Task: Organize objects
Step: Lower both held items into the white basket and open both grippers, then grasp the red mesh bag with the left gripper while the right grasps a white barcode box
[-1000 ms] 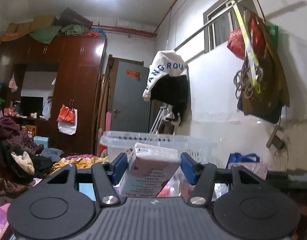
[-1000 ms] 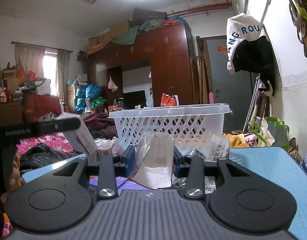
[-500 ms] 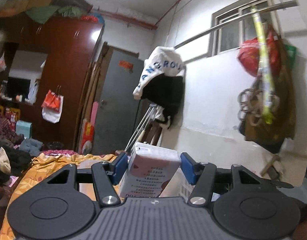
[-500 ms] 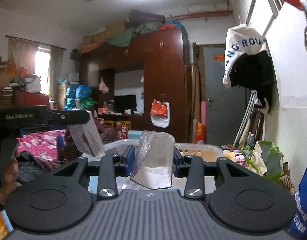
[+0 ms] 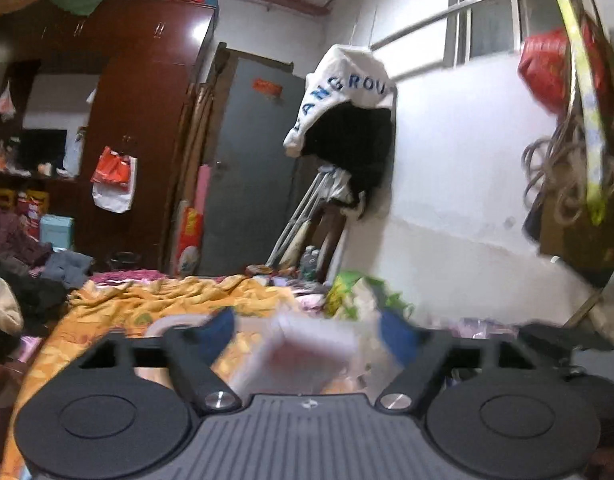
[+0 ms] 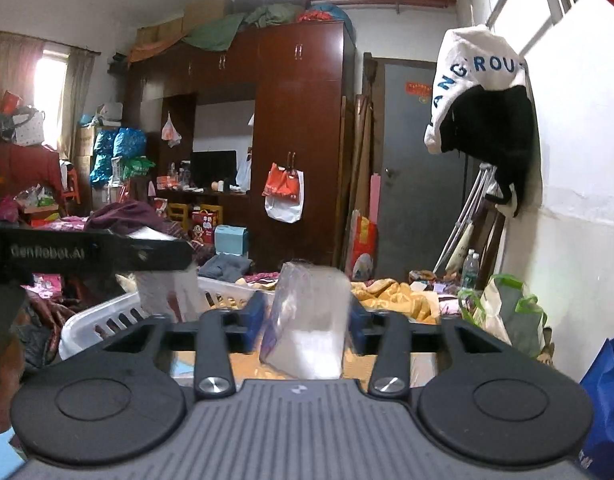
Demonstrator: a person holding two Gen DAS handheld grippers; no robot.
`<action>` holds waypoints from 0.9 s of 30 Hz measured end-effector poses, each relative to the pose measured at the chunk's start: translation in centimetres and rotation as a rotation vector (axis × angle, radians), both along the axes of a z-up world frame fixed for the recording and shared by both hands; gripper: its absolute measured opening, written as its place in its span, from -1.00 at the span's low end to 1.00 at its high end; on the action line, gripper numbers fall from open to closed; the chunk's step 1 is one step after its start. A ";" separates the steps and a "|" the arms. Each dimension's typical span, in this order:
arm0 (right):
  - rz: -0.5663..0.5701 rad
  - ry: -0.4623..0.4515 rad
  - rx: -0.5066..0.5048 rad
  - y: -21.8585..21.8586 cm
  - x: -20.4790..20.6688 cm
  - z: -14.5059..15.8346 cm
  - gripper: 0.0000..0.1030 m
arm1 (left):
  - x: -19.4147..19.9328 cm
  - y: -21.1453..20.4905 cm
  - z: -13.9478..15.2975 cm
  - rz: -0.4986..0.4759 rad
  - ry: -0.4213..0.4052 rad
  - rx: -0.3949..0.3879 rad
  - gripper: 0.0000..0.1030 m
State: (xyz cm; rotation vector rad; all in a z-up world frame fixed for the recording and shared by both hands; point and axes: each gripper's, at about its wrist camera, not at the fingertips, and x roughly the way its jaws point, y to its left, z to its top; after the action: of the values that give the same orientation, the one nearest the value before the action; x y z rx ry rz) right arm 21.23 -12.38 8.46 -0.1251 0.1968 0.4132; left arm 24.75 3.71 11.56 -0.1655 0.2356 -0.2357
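Note:
In the left wrist view my left gripper (image 5: 309, 330) has its blue pads spread wide, and a blurred white and pink box (image 5: 303, 354) sits loose between them, dropping over the white basket rim (image 5: 175, 320). In the right wrist view my right gripper (image 6: 305, 318) is shut on a clear plastic packet (image 6: 307, 320) and holds it above the white slotted basket (image 6: 111, 320). The left gripper (image 6: 91, 252) and the white box (image 6: 167, 292) also show at the left of that view, over the basket.
An orange blanket (image 5: 155, 300) covers the bed behind the basket. A green and white bag (image 6: 507, 312) stands by the right wall and a blue bag (image 6: 603, 392) at the right edge. Clothes are piled at the left (image 5: 11, 292).
Both grippers rose and moved forward over the basket. The left jaws opened and let go of the white box, which now blurs as it falls. The right gripper kept its packet.

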 end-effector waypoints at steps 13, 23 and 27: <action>-0.058 -0.056 0.049 -8.3 -15.9 -9.0 1.00 | -17.9 3.6 -8.2 0.010 -0.076 0.027 0.77; -0.043 0.116 -0.022 -7.2 -15.1 -10.5 0.76 | -18.7 4.3 -11.9 -0.033 0.043 0.106 0.77; -0.056 0.174 -0.068 -6.9 -14.8 -10.6 0.75 | -19.1 3.8 -12.3 -0.051 0.032 0.124 0.77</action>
State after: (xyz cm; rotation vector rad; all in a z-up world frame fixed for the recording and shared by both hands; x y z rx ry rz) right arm 6.45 -19.29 -2.18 -0.1500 0.3852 0.3620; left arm 5.63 7.50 -0.73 -0.0407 0.2852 -0.2689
